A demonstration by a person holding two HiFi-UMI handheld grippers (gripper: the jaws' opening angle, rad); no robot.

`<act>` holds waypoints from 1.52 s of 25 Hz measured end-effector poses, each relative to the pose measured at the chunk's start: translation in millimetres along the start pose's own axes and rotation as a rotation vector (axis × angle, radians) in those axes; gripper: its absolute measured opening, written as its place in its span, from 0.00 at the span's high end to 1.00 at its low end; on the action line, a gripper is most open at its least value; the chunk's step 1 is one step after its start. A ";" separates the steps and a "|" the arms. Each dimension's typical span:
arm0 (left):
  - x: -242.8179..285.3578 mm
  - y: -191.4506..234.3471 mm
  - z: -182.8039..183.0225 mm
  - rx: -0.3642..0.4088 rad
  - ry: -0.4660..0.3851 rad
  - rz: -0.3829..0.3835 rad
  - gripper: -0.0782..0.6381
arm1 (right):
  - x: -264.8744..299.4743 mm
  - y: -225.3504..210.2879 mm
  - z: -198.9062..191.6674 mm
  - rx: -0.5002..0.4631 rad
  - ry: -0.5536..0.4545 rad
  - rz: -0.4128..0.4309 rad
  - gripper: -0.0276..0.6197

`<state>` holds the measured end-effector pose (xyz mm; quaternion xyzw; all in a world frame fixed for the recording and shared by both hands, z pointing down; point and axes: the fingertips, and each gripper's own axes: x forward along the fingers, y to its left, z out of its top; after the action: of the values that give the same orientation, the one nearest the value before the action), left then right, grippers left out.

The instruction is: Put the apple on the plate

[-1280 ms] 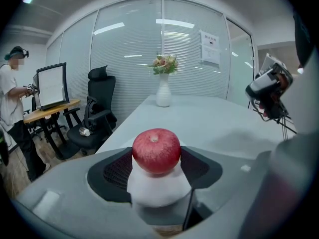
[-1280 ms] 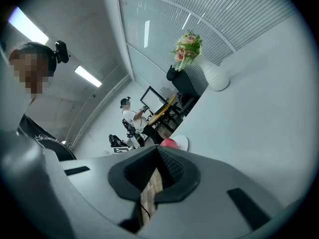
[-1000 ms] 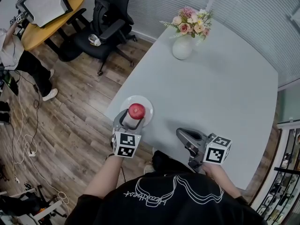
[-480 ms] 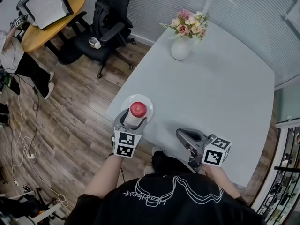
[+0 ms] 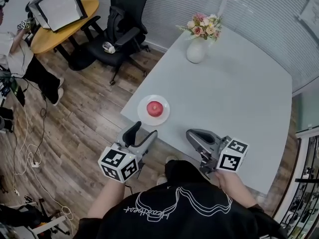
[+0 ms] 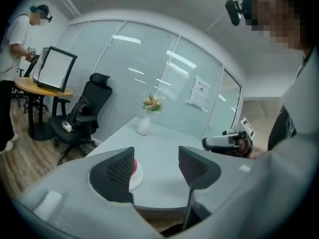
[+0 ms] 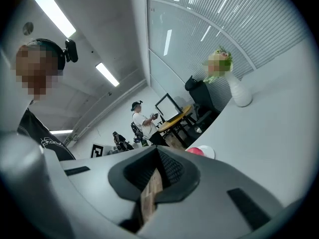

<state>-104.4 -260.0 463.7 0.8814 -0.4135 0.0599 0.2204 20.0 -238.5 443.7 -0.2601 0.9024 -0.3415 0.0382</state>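
Note:
The red apple (image 5: 154,108) rests on the small white plate (image 5: 163,119) near the grey table's (image 5: 239,98) left front corner. My left gripper (image 5: 145,129) hangs off the table's edge, short of the plate and apart from it; its jaws are closing with nothing between them. In the left gripper view (image 6: 157,156) the apple (image 6: 135,166) and plate (image 6: 139,176) peek out beside the left finger. My right gripper (image 5: 192,135) is shut and empty over the table's front edge. In the right gripper view (image 7: 157,156) the apple (image 7: 198,151) shows far off.
A white vase of flowers (image 5: 197,51) stands at the table's far side. A black office chair (image 5: 114,34) and a round yellow table (image 5: 60,26) stand on the wooden floor to the left. A person (image 5: 20,59) stands there.
My left gripper has let go of the apple and drawn back and up, off the table's edge. The apple stays on the plate. The right gripper has risen a little.

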 end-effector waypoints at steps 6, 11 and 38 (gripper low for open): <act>-44.5 -33.1 15.0 -0.060 -0.054 -0.083 0.61 | 14.5 44.6 -13.1 -0.061 0.049 0.096 0.94; -62.0 -49.5 11.5 -0.045 -0.042 -0.150 0.78 | 31.5 68.4 -17.3 -0.090 0.067 0.164 0.94; -105.9 -76.8 -4.6 0.022 -0.037 -0.202 0.87 | 30.4 97.5 -63.3 -0.161 0.132 0.113 0.94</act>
<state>-115.0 -140.5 411.4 0.9218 -0.3259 0.0256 0.2081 -65.0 -154.2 433.4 -0.1878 0.9407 -0.2815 -0.0231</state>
